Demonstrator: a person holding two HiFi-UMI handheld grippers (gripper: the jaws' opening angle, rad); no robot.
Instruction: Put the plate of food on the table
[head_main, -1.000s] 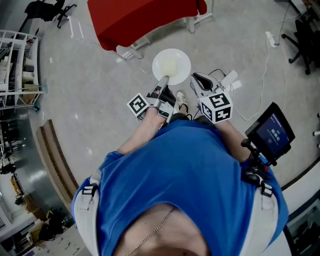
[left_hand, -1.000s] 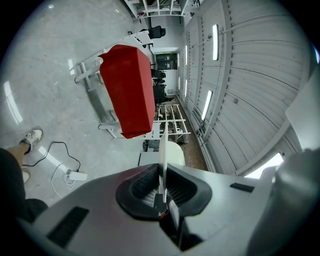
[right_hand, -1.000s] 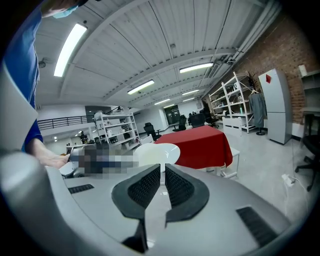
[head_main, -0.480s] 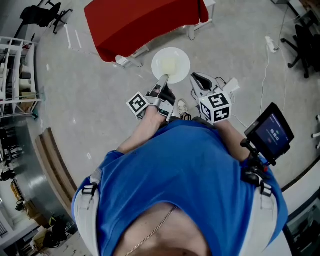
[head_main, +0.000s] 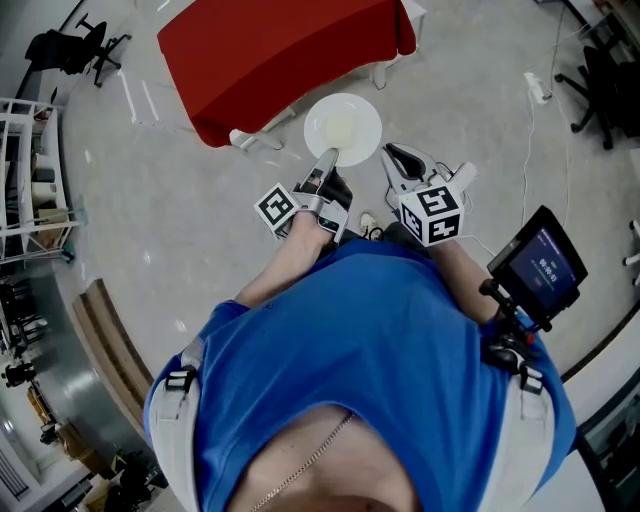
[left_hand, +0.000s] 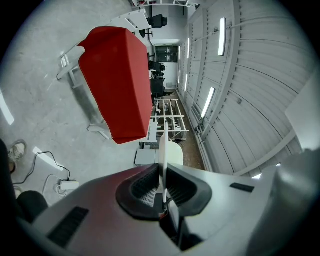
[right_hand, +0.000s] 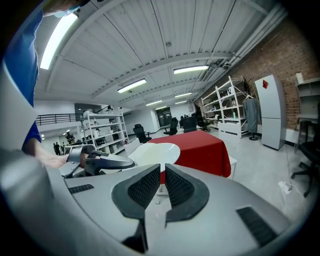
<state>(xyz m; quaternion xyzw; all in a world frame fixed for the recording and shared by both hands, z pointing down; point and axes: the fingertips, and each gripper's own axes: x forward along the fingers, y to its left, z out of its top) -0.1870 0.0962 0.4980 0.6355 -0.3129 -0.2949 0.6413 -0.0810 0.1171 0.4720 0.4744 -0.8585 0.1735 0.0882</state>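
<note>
A white plate (head_main: 343, 130) with a pale patch of food in its middle hangs level above the floor. My left gripper (head_main: 328, 158) is shut on its near rim. In the left gripper view the plate (left_hand: 163, 150) shows edge-on, pinched between the pads of the left gripper (left_hand: 162, 185). Just beyond the plate stands the table with a red cloth (head_main: 280, 50), (left_hand: 117, 80). My right gripper (head_main: 392, 155) sits beside the plate on its right, apart from it, jaws together with nothing between them. The right gripper view looks past the right gripper (right_hand: 161, 185) at the plate (right_hand: 152, 152) and red table (right_hand: 200, 150).
Metal shelving (head_main: 30, 150) lines the left side and an office chair (head_main: 75, 45) stands at top left. A power strip with a cable (head_main: 535, 85) lies on the floor at right. A small screen (head_main: 545, 265) hangs at the person's right. White table legs (head_main: 245, 138) stick out under the cloth.
Both grippers and the plate have travelled toward the red table, which now lies closer and larger in view. The grip on the plate is unchanged.
</note>
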